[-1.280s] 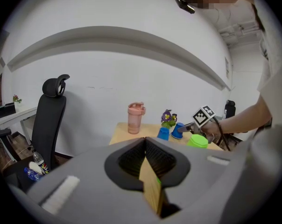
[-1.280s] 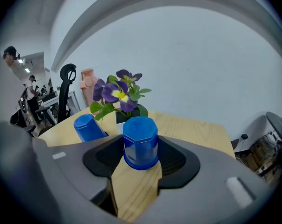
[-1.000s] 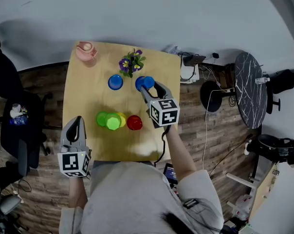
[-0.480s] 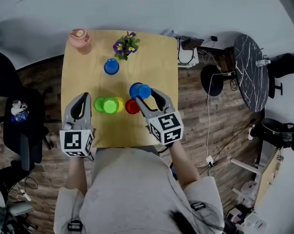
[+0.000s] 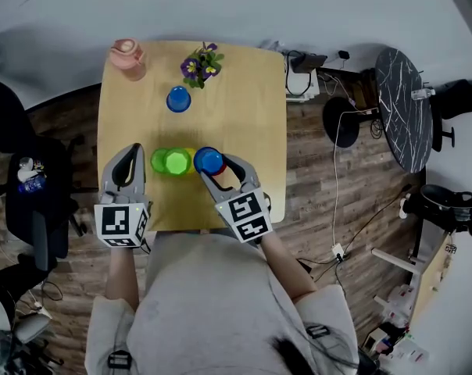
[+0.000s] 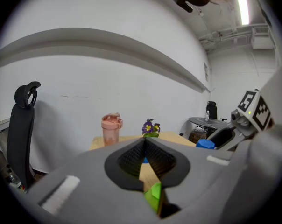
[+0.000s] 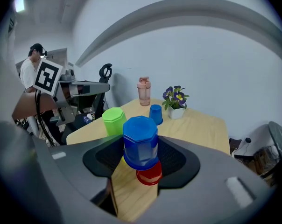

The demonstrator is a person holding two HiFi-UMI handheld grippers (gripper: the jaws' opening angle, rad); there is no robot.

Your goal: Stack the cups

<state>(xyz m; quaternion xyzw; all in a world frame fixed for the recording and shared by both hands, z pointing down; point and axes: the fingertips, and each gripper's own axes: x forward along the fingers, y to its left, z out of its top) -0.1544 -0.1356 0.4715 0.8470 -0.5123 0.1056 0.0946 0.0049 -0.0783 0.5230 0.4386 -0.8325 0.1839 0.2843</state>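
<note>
1. I'm pinching the blue cup (image 7: pixel 140 141) between the right gripper (image 5: pixel 213 167) fingers, just above the red cup (image 7: pixel 149 175).
2. Green cups (image 5: pixel 176 162) are crowding just left of those fingers.
3. Left gripper (image 5: pixel 130 156) is hovering beside them, fingers pressed together, empty.

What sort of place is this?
Probably an office or lab workroom: a small wooden table by a white wall, an office chair beside it, cables trailing over the plank floor.
</note>
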